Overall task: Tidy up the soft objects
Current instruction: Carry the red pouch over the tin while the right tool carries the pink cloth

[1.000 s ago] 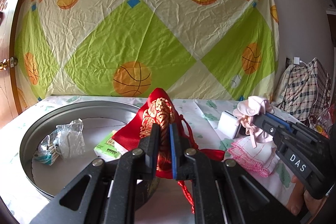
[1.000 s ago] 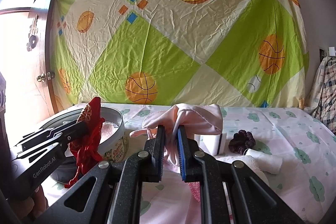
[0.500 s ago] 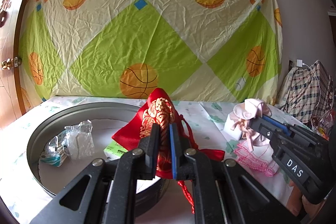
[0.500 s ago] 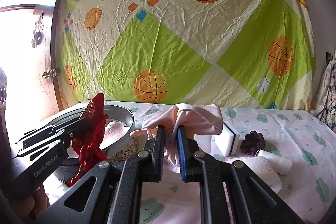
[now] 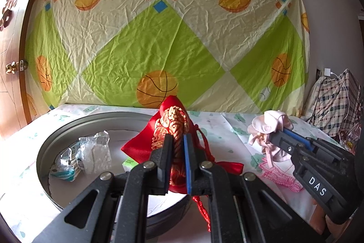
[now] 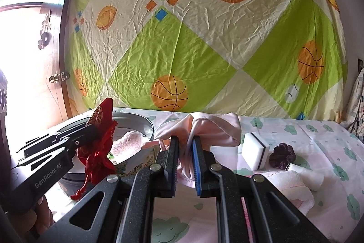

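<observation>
Both grippers have risen slightly over the past second, so the tin (image 5: 45,152) sits lower in each view than before, while neither grip has altered. The left gripper (image 5: 176,149) is clenched on the red pouch (image 5: 173,126), held upright above the tin's rim at 6 o'clock of the left view; its tassel (image 5: 202,208) hangs below. The right gripper (image 6: 185,152) is clenched on the pink cloth (image 6: 216,129), lifted clear of the bedsheet (image 6: 318,133) at centre. This suggests both soft items are in transit and not yet deposited. Inside the tin lie a plastic wrapper (image 5: 91,152) at 9 o'clock and a green box (image 5: 128,163), largely hidden behind the pouch. In the right view a pink towel (image 6: 129,142) shows in the tin at 9 o'clock. A sponge (image 6: 254,149), a dark scrunchie (image 6: 282,156) and a white roll (image 6: 304,177) remain on the sheet at 3 o'clock. A frilled cloth (image 5: 279,174) is partly covered by the right gripper; how deeply each item sits between the pads is unclear
</observation>
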